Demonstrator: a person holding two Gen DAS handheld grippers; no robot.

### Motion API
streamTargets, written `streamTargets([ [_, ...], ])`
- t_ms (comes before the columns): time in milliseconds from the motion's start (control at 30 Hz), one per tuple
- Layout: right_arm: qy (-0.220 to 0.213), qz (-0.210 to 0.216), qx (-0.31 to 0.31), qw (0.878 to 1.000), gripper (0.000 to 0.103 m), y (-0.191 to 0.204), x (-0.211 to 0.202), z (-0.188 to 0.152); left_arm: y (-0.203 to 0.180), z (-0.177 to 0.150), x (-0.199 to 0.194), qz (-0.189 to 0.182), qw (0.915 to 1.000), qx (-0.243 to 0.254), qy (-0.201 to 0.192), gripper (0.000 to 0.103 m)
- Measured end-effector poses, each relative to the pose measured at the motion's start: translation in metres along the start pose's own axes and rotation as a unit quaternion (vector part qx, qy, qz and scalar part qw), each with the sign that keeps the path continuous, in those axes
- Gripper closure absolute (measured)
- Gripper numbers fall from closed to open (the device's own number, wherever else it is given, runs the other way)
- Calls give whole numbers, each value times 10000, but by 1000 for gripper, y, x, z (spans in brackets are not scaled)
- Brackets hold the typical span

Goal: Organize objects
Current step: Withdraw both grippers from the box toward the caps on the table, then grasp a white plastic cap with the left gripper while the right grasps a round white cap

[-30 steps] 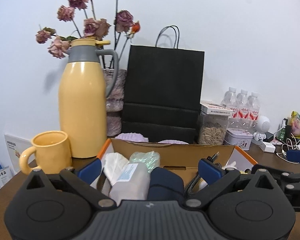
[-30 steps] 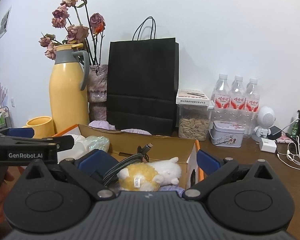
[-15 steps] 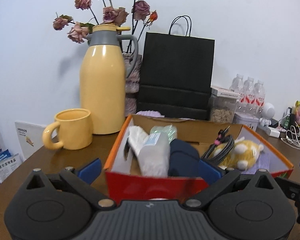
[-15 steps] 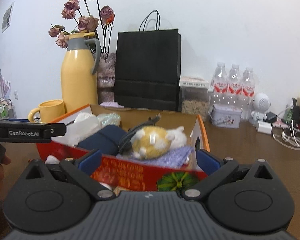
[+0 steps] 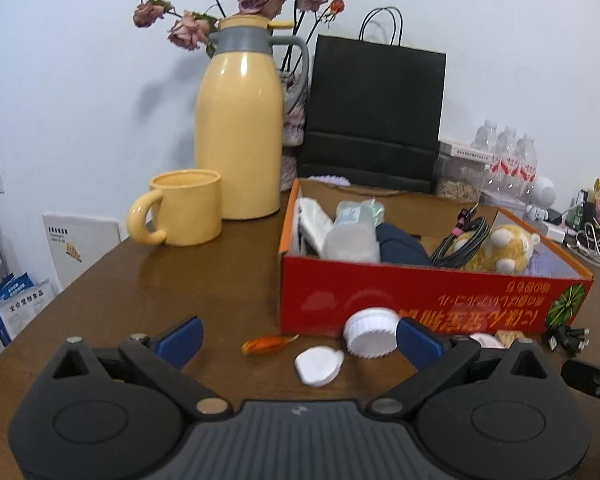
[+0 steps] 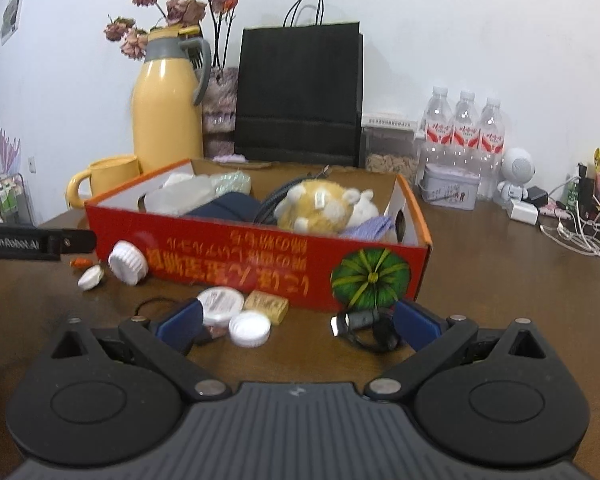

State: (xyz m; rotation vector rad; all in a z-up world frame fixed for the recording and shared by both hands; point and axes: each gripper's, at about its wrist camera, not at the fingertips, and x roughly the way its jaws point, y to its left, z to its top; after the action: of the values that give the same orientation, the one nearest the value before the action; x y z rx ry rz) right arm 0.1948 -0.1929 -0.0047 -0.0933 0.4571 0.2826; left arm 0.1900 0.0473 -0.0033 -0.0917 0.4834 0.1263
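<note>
**Both hand-held grippers spread wide, low before the red box**

The left hand-held gripper sits low over the brown bench, level, fingers spread apart and holding nothing. Between its blue fingertips lie a small orange piece, a flat white lid and a ribbed white cap tipped on edge against the box front.

The right hand-held gripper has the same pose, released and empty, aimed at the box's long front wall. Near its left finger lie a round white tin, a white bottle cap and a gold-wrapped block; a black cable plug lies just beside its right finger.

The red cardboard box stands on the bench with its long axis running left to right across both views, its printing upside down to the cameras. Inside lie a yellow plush toy, a dark blue bundle, coiled black cable and white packets. Behind its left end stand a yellow mug and yellow thermos jug; a black paper bag stands behind the box.
</note>
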Motion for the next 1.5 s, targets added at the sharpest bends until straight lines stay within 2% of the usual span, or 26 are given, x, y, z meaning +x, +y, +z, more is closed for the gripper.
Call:
streamTargets([
  [433, 542, -211, 144, 9982, 0, 1, 9, -7, 17, -12, 16, 115, 9966, 345, 734, 0],
  [567, 836, -197, 152, 9962, 0, 2, 19, -8, 15, -14, 28, 18, 9934, 476, 1040, 0],
  [700, 1160, -112, 244, 9929, 0, 1, 30, -10, 11, -12, 34, -136, 9928, 541, 1063, 0],
  [867, 1169, -26, 241, 9928, 0, 5, 35, -9, 10, -9, 41, -185, 9927, 544, 1059, 2],
  [967, 1172, -10, 232, 9928, 0, 7, 40, -6, 7, -7, 41, -231, 9931, 587, 988, 11],
  [1000, 1172, -12, 236, 9928, 0, 8, 43, -4, 5, -7, 41, -253, 9934, 605, 943, 19],
  [1033, 1171, -17, 237, 9928, 0, 8, 43, -4, 4, -6, 41, -265, 9937, 602, 902, 33],
  [1067, 1174, -22, 241, 9928, 0, 8, 45, -3, 3, -5, 41, -276, 9942, 589, 857, 41],
  [1133, 1175, -31, 250, 9928, 0, 10, 50, 0, 0, -4, 41, -326, 9947, 555, 798, 72],
  [1233, 1171, -56, 274, 9927, 0, 11, 55, 4, -1, -3, 40, -489, 9944, 499, 794, 75],
  [1267, 1162, -45, 273, 9928, 2, 12, 57, 5, -1, -3, 40, -510, 9943, 499, 793, 75],
  [1333, 1073, 5, 241, 9939, 15, 14, 56, 6, -2, -3, 39, -484, 9946, 484, 784, 75],
  [1400, 971, 110, 188, 9950, 41, 16, 54, 7, -1, -3, 39, -462, 9949, 447, 780, 75],
  [1433, 931, 173, 156, 9954, 49, 17, 53, 8, 0, -3, 39, -455, 9950, 428, 776, 75],
  [1467, 888, 270, 143, 9956, 71, 18, 52, 8, 0, -3, 38, -450, 9952, 409, 768, 75],
  [1500, 854, 344, 169, 9956, 74, 17, 51, 8, 1, -3, 38, -442, 9954, 393, 757, 75],
])
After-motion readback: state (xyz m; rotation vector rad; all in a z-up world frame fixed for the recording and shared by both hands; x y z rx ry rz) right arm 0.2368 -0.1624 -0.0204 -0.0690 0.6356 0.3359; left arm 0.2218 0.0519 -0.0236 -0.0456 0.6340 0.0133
